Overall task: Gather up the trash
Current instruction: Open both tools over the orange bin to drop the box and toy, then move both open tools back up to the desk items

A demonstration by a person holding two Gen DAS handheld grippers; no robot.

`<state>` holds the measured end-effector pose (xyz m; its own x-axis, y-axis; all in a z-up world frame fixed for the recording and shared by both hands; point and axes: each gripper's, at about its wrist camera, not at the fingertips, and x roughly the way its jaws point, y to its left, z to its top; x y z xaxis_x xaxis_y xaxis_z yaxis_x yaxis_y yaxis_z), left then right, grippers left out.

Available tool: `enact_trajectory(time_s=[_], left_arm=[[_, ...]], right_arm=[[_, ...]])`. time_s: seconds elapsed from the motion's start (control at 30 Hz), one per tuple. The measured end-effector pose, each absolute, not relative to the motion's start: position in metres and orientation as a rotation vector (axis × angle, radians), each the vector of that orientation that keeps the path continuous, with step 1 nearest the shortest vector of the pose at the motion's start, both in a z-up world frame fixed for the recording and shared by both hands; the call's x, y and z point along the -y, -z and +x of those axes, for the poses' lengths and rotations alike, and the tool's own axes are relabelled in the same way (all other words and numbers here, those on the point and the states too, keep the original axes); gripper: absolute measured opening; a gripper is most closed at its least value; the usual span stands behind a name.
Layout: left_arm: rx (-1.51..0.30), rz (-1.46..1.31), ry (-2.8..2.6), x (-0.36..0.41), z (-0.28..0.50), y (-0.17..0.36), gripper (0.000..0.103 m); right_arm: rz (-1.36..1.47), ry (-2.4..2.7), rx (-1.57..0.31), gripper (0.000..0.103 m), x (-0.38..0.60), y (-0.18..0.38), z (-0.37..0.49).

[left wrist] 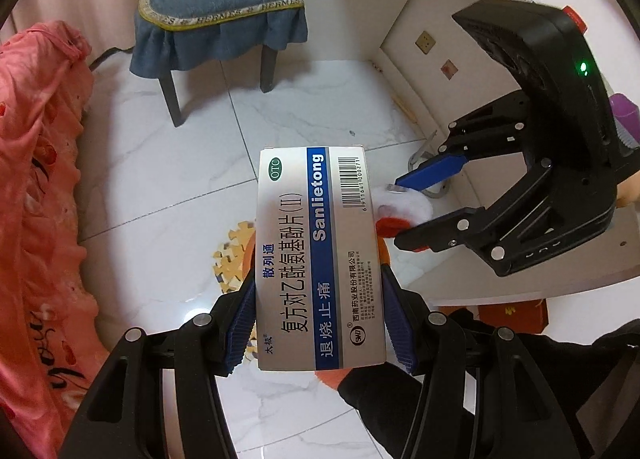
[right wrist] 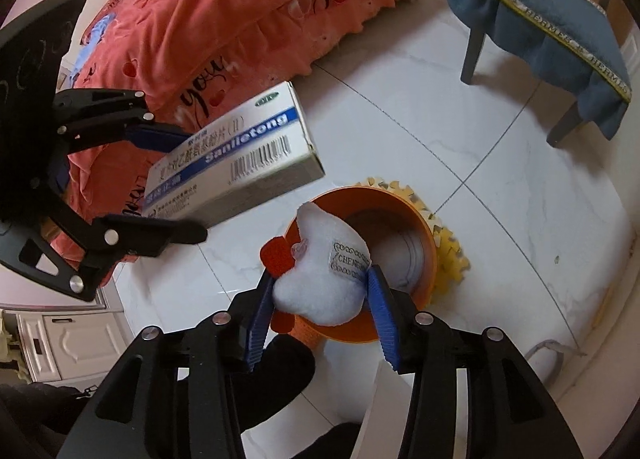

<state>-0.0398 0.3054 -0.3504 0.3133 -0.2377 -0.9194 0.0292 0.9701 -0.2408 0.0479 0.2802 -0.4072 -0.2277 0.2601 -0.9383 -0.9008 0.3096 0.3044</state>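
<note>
Over the orange bin [right wrist: 424,259]: medicine box [left wrist: 320,259] clenched in left gripper [left wrist: 320,323], long axis along the fingers. Right gripper [right wrist: 320,299] brackets a white plush toy [right wrist: 324,279]; grip unclear. White marble tile floor [left wrist: 180,195], blue-cushioned chair [left wrist: 216,11], pink bedspread [right wrist: 240,11].

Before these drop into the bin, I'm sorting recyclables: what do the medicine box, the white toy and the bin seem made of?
Medicine box: glossy printed cardboard, going by its sharp folded edges and flat panels. White toy: fuzzy plush fabric with a sewn label and red felt-like pieces. Orange bin: probably smooth plastic, with a thin even rim; not certain.
</note>
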Motion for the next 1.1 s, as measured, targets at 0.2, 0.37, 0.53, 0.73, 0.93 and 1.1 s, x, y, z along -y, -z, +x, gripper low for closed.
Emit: enact_trajectory(time_s=[0.2, 0.37, 0.53, 0.73, 0.93, 1.1], left_arm=[[-1.266, -0.184, 0.205, -0.301, -0.037, 0.359, 0.059], [-1.279, -0.165, 0.22, -0.297, -0.032, 0.365, 0.059], [-1.3, -0.156, 0.221, -0.295, -0.028, 0.37, 0.067], [-1.298, -0.127, 0.207, -0.293, -0.029, 0.369, 0.082], [-1.302, -0.121, 0.202, -0.291, -0.027, 0.363, 0.082], [-1.304, -0.103, 0.204, -0.288, -0.03, 0.35, 0.082]], right_arm=[[-0.645, -1.202, -1.398, 0.062, -0.277, 0.414, 0.051], [-0.637, -1.19, -1.417, 0.062, -0.273, 0.415, 0.05], [-0.64, -1.178, -1.423, 0.062, -0.271, 0.414, 0.049], [-0.641, -1.173, -1.432, 0.062, -0.27, 0.412, 0.05], [-0.65, -1.173, -1.429, 0.062, -0.268, 0.407, 0.048], [-0.662, -1.186, -1.417, 0.062, -0.266, 0.394, 0.046]])
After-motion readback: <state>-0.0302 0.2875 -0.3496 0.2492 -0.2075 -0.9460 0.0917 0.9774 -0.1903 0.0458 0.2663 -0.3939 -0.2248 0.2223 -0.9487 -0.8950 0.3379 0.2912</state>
